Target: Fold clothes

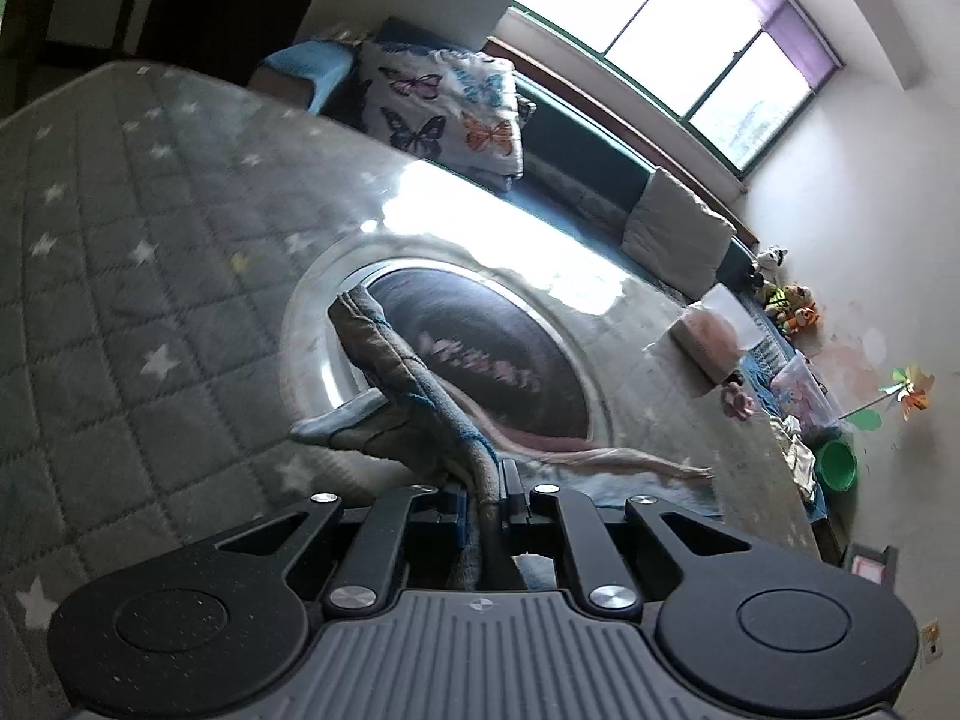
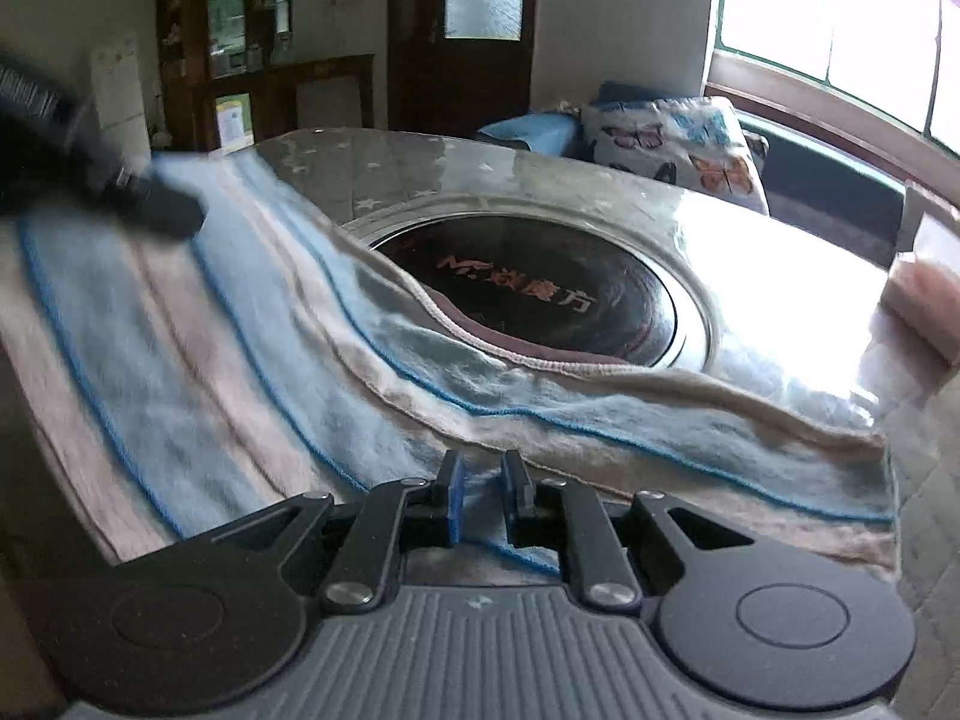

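From my left wrist, my left gripper (image 1: pixel 485 483) has its fingers clamped on a bunched fold of the striped towel (image 1: pixel 396 384), lifted over the quilted surface (image 1: pixel 120 240) beside the round black cooktop (image 1: pixel 480 348). From my right wrist, my right gripper (image 2: pixel 483 492) has its fingers slightly apart astride the towel's near edge, the cloth draped across the surface and overlapping the cooktop's rim

You see a pale blue and beige towel (image 2: pixel 252 324) with thin blue stripes on a grey, white-starred quilted table (image 1: pixel 120 228).
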